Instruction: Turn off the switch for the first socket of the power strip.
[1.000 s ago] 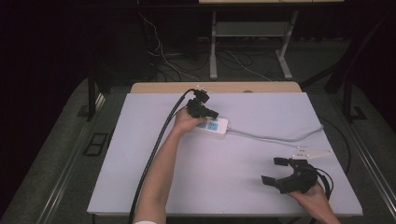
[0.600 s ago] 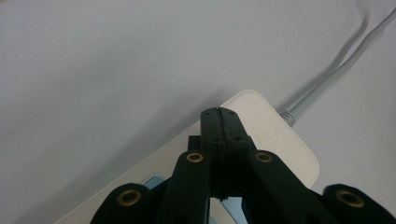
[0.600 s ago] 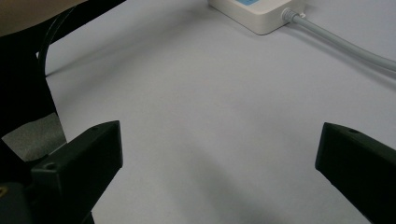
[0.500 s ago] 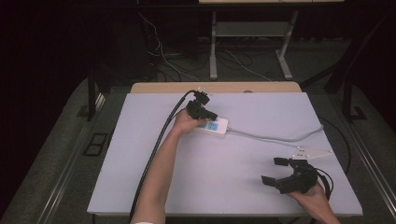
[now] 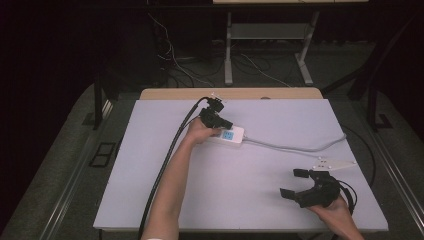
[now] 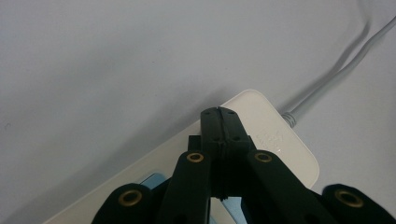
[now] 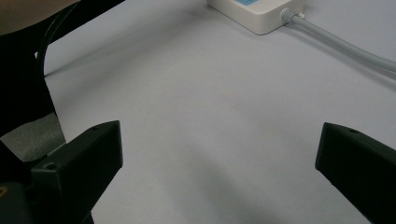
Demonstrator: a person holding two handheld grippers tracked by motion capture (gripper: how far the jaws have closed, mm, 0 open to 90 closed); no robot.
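A white power strip (image 5: 233, 135) with a blue label lies near the back middle of the table, its grey cord (image 5: 300, 147) running off to the right. My left gripper (image 5: 226, 124) is shut with nothing between its jaws. In the left gripper view its closed tips (image 6: 219, 113) point down over the strip's white top (image 6: 285, 140), near the end where the cord (image 6: 336, 70) leaves; contact is unclear. My right gripper (image 5: 293, 183) stands open above bare table at the front right, well apart from the strip. Its view (image 7: 219, 140) looks toward the strip's end (image 7: 252, 11).
The pale table top (image 5: 165, 190) has a wooden strip (image 5: 230, 93) along its back edge. My left gripper's black cable (image 5: 165, 165) runs beside the forearm to the front edge. Desk legs (image 5: 229, 45) and loose wires stand on the dark floor behind.
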